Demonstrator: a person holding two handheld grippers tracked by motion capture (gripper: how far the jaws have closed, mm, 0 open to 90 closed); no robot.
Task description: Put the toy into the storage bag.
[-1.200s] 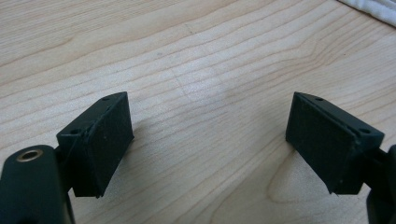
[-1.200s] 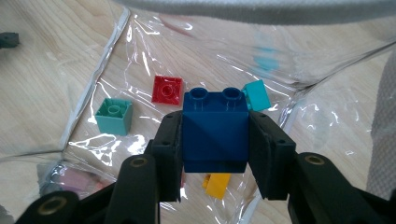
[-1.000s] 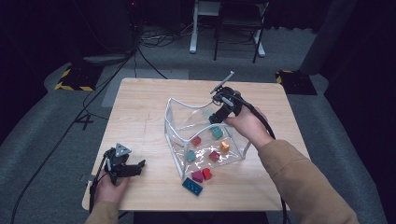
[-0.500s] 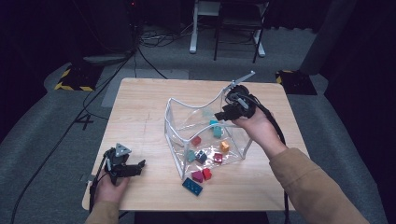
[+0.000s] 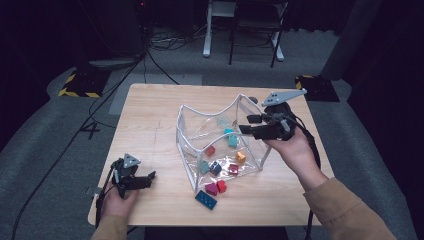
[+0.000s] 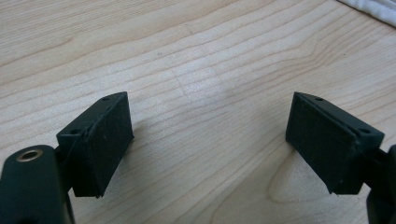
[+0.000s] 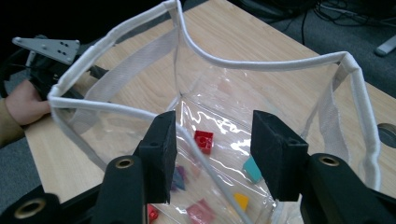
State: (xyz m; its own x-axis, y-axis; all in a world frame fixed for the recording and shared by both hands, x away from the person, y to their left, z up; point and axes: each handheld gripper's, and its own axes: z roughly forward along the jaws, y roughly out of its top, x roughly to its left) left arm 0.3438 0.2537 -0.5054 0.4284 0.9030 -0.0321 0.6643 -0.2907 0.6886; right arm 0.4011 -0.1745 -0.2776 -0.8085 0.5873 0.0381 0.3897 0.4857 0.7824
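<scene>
Clear, white-edged bag; blue brick outside.

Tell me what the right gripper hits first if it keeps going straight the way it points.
Most likely the near white-trimmed rim of the clear plastic bag: the open right gripper straddles that edge. Past it lie the coloured blocks, the red block nearest its line. Depth is hard to judge.
</scene>
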